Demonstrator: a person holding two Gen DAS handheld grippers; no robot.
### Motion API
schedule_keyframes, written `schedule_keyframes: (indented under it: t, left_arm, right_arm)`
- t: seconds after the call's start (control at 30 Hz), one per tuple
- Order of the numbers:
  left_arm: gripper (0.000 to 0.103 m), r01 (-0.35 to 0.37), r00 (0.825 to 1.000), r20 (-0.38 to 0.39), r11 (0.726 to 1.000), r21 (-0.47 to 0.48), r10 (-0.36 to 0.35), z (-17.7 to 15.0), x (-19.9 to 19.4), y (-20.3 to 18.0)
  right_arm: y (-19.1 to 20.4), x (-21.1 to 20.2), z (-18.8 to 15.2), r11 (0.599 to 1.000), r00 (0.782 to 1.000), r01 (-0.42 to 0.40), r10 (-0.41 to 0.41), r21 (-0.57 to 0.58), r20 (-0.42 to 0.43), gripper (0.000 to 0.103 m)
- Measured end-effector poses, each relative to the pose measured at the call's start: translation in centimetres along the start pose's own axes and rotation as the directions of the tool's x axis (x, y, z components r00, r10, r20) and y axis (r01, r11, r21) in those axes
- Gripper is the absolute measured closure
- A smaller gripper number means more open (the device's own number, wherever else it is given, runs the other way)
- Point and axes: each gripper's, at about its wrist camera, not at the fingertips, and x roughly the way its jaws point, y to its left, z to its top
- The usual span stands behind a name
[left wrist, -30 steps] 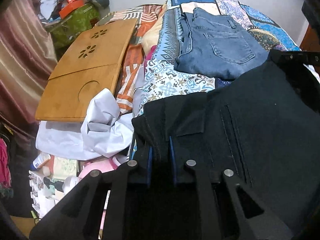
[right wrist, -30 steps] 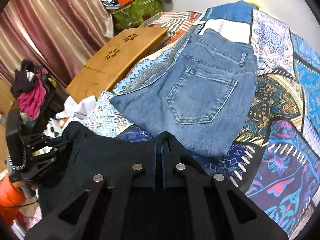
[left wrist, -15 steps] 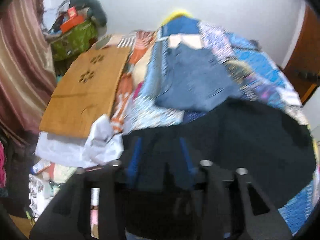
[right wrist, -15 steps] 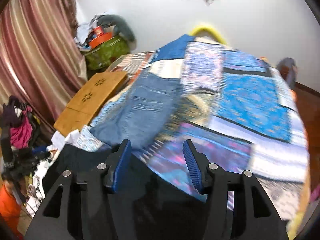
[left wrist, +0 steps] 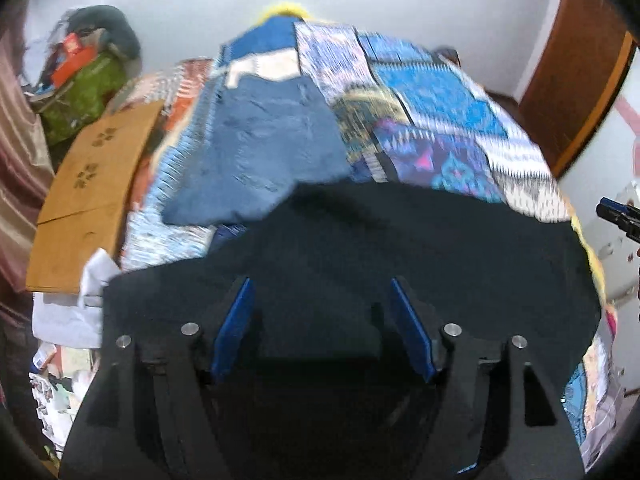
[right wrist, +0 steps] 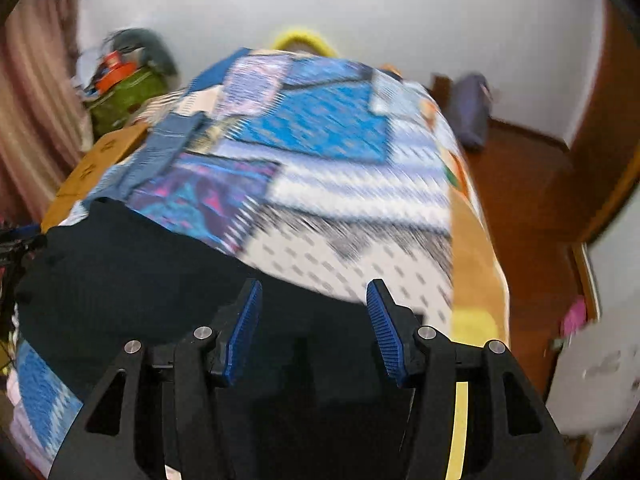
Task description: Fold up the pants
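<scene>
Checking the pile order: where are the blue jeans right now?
In the left wrist view the blue jeans lie on the patchwork bedspread, left of centre, just beyond the black pants and right of the wooden board.

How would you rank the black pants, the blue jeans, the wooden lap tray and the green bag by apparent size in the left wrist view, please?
1. black pants, though nearest the camera
2. blue jeans
3. wooden lap tray
4. green bag

Quilt right of the black pants lies bare; jeans and board crowd the left.
</scene>
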Motion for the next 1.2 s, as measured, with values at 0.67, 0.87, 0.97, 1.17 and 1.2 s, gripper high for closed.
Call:
schedule_keyframes:
  t: [0.67,0.87,0.97,1.17,1.2]
  left_arm:
    - [0.013,-0.01,0.998,-0.07,0.997,-0.074,0.005,-1.8,3.7,-0.7]
    - [0.014,-0.009,0.997,-0.075,0.997,-0.074,0.003,-1.5,3.3,-0.4]
    - [0.014,-0.037,0.998,-0.048,0.996,-0.079,0.034,-1.4,1.2,1.0]
    - [0.014,-0.215,0.975,0.015,0.96,-0.178,0.221,-2.4,-3.3,9.0]
    - [0.014,-0.23,0.972,0.007,0.952,-0.201,0.237,-2.8,-3.4,10.1]
  right_arm:
    - [-6.0,5.8,-5.0,0.994,0.996,0.049,-0.042,0.102,-0.074,0.076]
    - [-5.7,5.1,-5.2,0.992,0.998,0.058,-0.054,0.114,-0.036,0.089]
    - [-5.3,4.1,-4.9,0.991,0.996,0.083,-0.084,0.104,0.001,0.09]
    - [-5.3,2.7,-3.2,0.987,0.99,0.114,-0.122,0.112,0.067,0.09]
    - [-5.3,2.6,-2.9,0.986,0.989,0.118,-0.127,0.114,0.075,0.09]
